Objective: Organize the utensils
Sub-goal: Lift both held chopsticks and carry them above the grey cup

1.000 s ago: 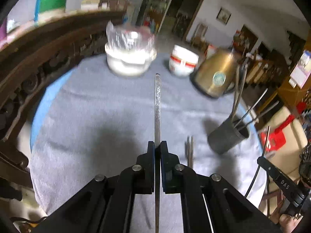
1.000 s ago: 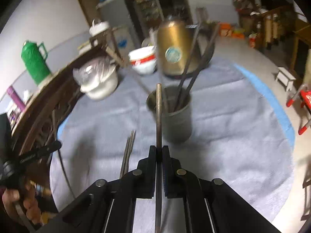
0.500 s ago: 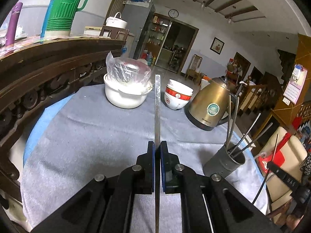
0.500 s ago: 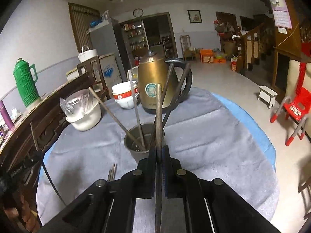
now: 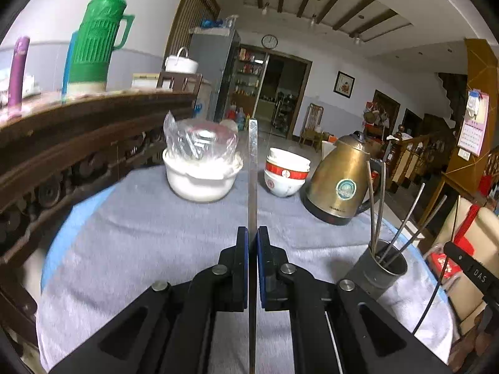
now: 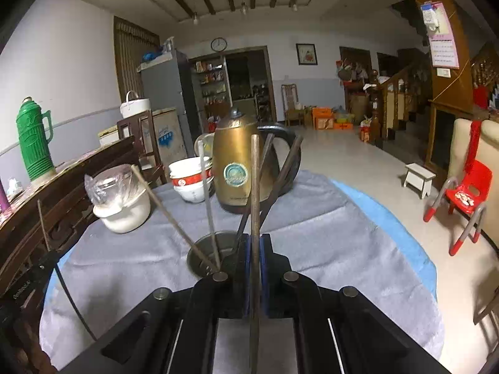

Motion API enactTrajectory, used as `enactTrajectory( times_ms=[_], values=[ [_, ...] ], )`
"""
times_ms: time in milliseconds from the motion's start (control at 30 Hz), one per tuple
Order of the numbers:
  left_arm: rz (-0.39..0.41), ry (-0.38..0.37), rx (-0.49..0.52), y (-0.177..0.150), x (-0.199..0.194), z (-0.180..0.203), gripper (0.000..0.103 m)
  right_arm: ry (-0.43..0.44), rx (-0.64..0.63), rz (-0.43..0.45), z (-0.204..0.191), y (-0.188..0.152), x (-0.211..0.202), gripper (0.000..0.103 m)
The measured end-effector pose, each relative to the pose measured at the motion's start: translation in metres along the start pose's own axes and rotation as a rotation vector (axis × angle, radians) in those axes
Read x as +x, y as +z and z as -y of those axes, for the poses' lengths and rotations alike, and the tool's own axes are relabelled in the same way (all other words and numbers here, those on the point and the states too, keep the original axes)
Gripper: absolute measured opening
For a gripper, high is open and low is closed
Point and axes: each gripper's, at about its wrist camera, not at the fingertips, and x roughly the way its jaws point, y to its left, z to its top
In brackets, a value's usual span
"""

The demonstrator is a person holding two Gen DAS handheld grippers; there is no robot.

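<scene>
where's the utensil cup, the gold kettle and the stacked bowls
utensil cup [image 5: 382, 269], left wrist view, grey side wall
gold kettle [image 6: 235, 155], right wrist view, brass body
stacked bowls [image 5: 285, 176], left wrist view, red band

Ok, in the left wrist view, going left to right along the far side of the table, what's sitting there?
White pot covered with a plastic bag → stacked red-and-white bowls → brass-coloured kettle → grey holder with chopsticks.

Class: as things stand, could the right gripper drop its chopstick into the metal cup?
Probably yes. The right gripper, shut on its chopstick, sits just behind the metal cup; the chopsticks leaning inside leave room.
</scene>
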Motion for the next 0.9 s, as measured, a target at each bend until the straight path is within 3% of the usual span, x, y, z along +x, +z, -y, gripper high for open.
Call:
enactTrajectory(
  times_ms=[367, 667, 900],
  values=[
    [0.053, 0.039, 0.105, -0.02, -0.009, 0.012, 0.005, -0.02, -0.045, -0.001, 0.0, -0.019, 0.002, 0.006],
    [0.072, 0.03, 0.078, -0.007, -0.007, 0.015, 0.005, -0.019, -0.027, 0.021, 0.005, -0.014, -0.001, 0.006],
    [0.062, 0.039, 0.094, -0.017, -0.002, 0.016, 0.005, -0.027, -0.023, 0.018, 0.006, -0.018, 0.015, 0.006]
  ],
)
